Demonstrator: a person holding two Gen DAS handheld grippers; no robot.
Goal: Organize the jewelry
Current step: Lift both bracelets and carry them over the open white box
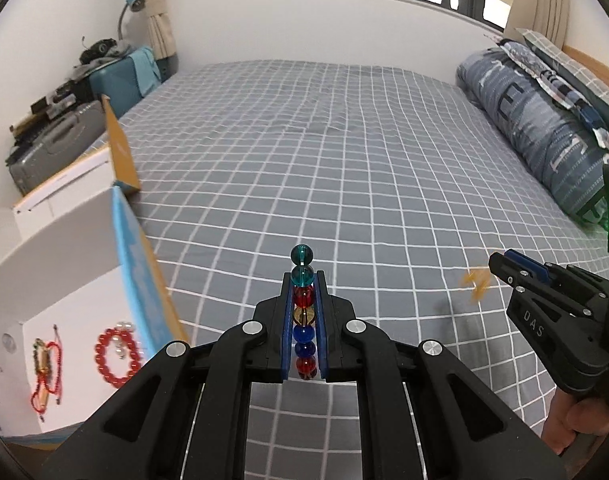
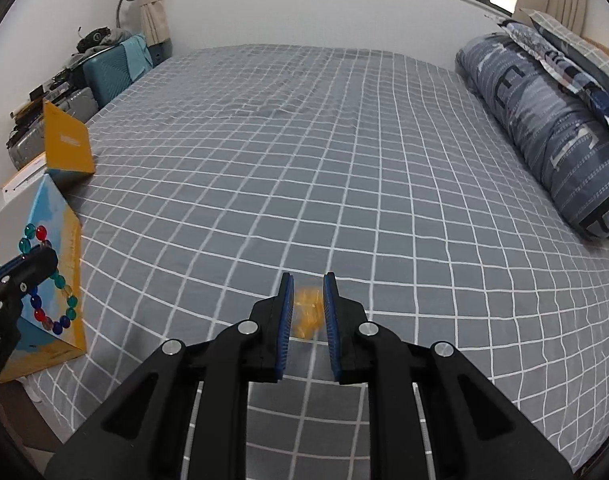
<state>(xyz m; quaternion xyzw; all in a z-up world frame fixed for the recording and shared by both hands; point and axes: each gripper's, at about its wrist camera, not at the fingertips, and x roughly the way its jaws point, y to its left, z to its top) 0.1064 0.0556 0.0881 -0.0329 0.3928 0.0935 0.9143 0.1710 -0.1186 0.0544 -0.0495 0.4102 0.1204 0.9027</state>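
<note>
Left tool (image 1: 303,320) grips one beaded bracelet (image 1: 303,276); two bracelets (image 1: 116,354) lie boxed

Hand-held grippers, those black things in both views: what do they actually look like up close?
Each hand-held gripper, left and right, is matte black plastic: angular linkage arms joined by round silver pins, ending in two flat fingers lined with ribbed blue pads. Seen from the side, the right one bears pale lettering reading "DAS". A bare hand grips its handle; no cables show.
</note>
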